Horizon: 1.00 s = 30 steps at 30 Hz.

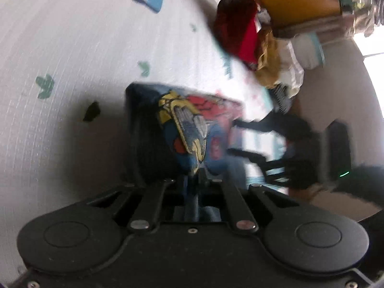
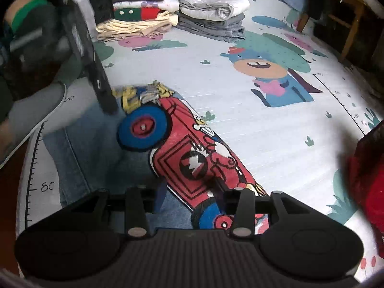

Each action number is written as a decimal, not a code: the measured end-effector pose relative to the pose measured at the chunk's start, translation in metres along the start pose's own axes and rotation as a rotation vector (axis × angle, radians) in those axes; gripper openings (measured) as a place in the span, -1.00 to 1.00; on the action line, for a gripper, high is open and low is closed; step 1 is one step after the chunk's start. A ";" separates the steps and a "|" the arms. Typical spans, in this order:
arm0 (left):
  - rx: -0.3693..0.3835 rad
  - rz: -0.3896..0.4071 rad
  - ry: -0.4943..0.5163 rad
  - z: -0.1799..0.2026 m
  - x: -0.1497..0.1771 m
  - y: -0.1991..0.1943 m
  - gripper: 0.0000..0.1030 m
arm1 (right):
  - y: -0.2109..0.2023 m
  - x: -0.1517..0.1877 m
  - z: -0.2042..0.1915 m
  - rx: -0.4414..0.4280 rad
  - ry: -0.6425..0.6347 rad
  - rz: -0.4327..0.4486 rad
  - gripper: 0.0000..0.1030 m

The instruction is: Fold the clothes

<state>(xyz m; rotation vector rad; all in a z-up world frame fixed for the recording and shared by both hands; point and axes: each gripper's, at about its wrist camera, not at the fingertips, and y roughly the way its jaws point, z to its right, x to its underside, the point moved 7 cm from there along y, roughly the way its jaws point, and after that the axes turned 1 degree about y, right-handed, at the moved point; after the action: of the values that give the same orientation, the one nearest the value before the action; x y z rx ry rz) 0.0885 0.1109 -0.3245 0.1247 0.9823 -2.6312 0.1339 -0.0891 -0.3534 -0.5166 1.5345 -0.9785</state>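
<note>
One printed shirt (image 2: pixel 192 158) lies diagonally, upper-left to lower-right; left tongs (image 1: pixel 195 180) pinch it; right tongs (image 2: pixel 189 192) stand apart.

Left wrist camera sat right on top of the printed garment (image 1: pixel 189 129), facing down over the play mat (image 1: pixel 72 48), clothes heap at two o'clock. Right wrist camera looked down along the same garment (image 2: pixel 192 158), folded stacks (image 2: pixel 172 16) far off at twelve. Both views shared garment and mat.

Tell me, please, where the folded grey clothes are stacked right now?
In the right wrist view, the folded grey clothes sit at the mat's far end, upper centre, just right of the cream-and-red stack.
</note>
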 end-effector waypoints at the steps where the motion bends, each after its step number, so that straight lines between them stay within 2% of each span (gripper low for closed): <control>1: -0.043 -0.009 0.026 -0.004 0.000 0.000 -0.92 | 0.003 0.004 -0.001 0.004 -0.015 -0.018 -0.14; 3: -0.144 -0.052 0.071 -0.018 0.005 0.006 -0.92 | 0.007 0.009 -0.008 -0.010 -0.036 -0.047 -0.10; 4: -0.190 -0.088 0.094 -0.027 0.009 0.010 -0.85 | 0.008 0.011 -0.011 -0.019 -0.044 -0.060 -0.09; 5: -0.220 -0.089 0.135 -0.026 0.008 0.008 -0.74 | 0.009 0.012 -0.016 -0.036 -0.061 -0.076 -0.10; 7: -0.266 -0.055 0.235 -0.014 0.000 -0.002 -0.70 | -0.001 0.012 -0.024 -0.051 -0.112 -0.072 -0.13; 9: -0.299 0.034 0.388 0.008 -0.015 -0.011 -0.70 | -0.016 0.004 -0.020 -0.062 -0.101 -0.019 -0.15; 10: -0.314 0.085 0.469 0.020 -0.023 -0.016 -0.67 | -0.021 -0.002 -0.016 -0.037 -0.106 0.019 -0.15; 11: -0.293 0.139 0.536 0.034 -0.031 -0.017 -0.50 | -0.023 -0.012 -0.010 -0.006 -0.112 0.056 -0.15; 13: -0.191 0.217 0.612 0.056 -0.040 -0.007 -0.23 | -0.024 -0.033 0.005 0.049 -0.100 0.132 -0.15; 15: -0.131 0.257 0.686 0.066 -0.039 0.016 -0.23 | -0.018 -0.049 0.020 0.078 -0.037 0.177 -0.14; 17: -0.189 0.184 0.789 0.058 -0.027 0.055 -0.25 | -0.002 -0.045 0.022 0.055 0.004 0.149 -0.20; 18: -0.275 0.106 0.848 0.042 -0.015 0.077 -0.26 | 0.014 -0.030 0.020 0.037 0.009 0.079 -0.27; 19: -0.302 0.101 0.922 0.028 0.001 0.090 -0.27 | 0.032 -0.008 0.015 0.024 0.025 0.015 -0.25; 20: -0.293 0.146 0.985 0.021 0.013 0.093 -0.27 | 0.038 0.007 0.010 0.043 0.028 0.040 -0.25; 21: -0.294 0.152 0.991 0.020 0.014 0.093 -0.27 | 0.037 0.011 0.006 0.066 0.023 0.070 -0.24; 22: -0.298 0.138 0.975 0.020 0.011 0.093 -0.27 | 0.037 0.012 0.003 0.084 0.022 0.081 -0.24; 25: -0.322 0.084 1.017 0.022 0.005 0.090 -0.26 | 0.030 0.000 0.004 0.071 -0.026 0.046 -0.28; 27: -0.335 0.065 1.062 0.034 0.009 0.083 -0.30 | 0.011 -0.006 -0.002 0.071 -0.029 0.102 -0.27; 29: -0.296 0.050 1.092 0.043 0.024 0.077 -0.26 | 0.012 0.012 -0.016 0.041 -0.050 0.059 -0.27; 30: -0.322 0.001 1.104 0.035 0.032 0.088 -0.26 | 0.019 0.030 -0.025 0.037 -0.091 0.023 -0.25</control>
<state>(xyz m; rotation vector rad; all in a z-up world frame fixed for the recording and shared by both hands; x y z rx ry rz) 0.0890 0.0169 -0.3584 1.5861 1.6568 -2.2469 0.1069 -0.0950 -0.3876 -0.5095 1.4351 -0.9515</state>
